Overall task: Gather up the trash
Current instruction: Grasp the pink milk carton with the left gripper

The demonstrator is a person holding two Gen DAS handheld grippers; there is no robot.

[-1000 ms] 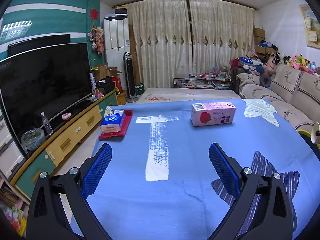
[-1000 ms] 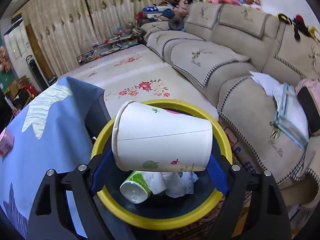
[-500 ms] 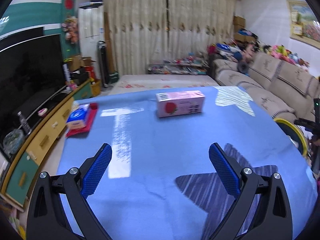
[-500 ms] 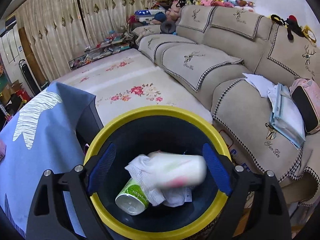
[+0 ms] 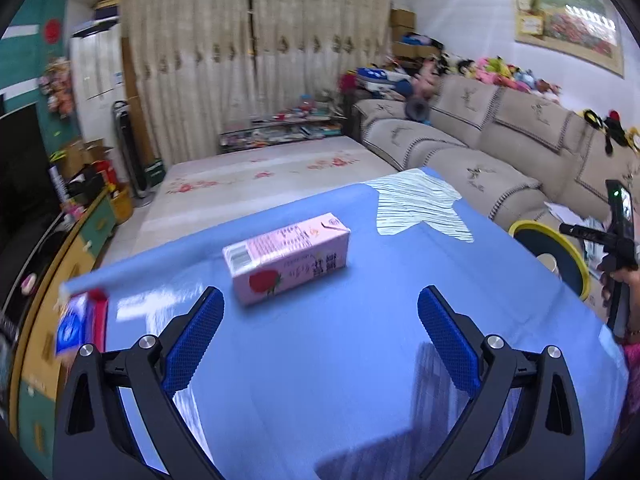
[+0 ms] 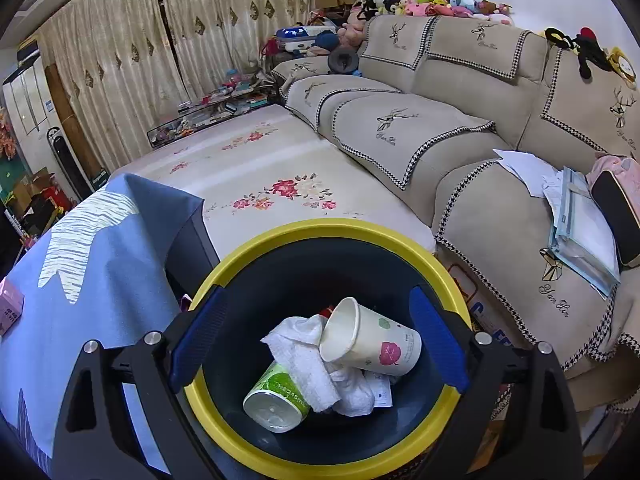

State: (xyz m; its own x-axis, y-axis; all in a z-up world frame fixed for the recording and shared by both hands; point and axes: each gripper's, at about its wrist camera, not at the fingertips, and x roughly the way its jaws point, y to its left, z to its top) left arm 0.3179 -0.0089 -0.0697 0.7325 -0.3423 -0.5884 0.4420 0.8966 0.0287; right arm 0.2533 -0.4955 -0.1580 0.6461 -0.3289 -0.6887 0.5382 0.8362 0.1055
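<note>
A pink strawberry milk carton (image 5: 286,258) lies on its side on the blue tablecloth (image 5: 340,360). My left gripper (image 5: 320,340) is open and empty, a short way in front of the carton. My right gripper (image 6: 316,340) is open and empty above the yellow-rimmed dark trash bin (image 6: 320,228). Inside the bin lie a white paper cup (image 6: 372,340), a crumpled white tissue (image 6: 308,360) and a green-labelled cup (image 6: 276,396). The bin (image 5: 532,227) and the right gripper's body also show at the right of the left wrist view.
A blue tissue pack on a red item (image 5: 78,322) sits at the table's left edge. A beige sofa (image 6: 460,140) with papers stands right of the bin. A TV cabinet (image 5: 60,260) runs along the left. A floral rug (image 6: 260,168) covers the floor beyond.
My right gripper opened and the white paper cup fell into the bin. My left gripper swung to the right and moved closer to the pink carton.
</note>
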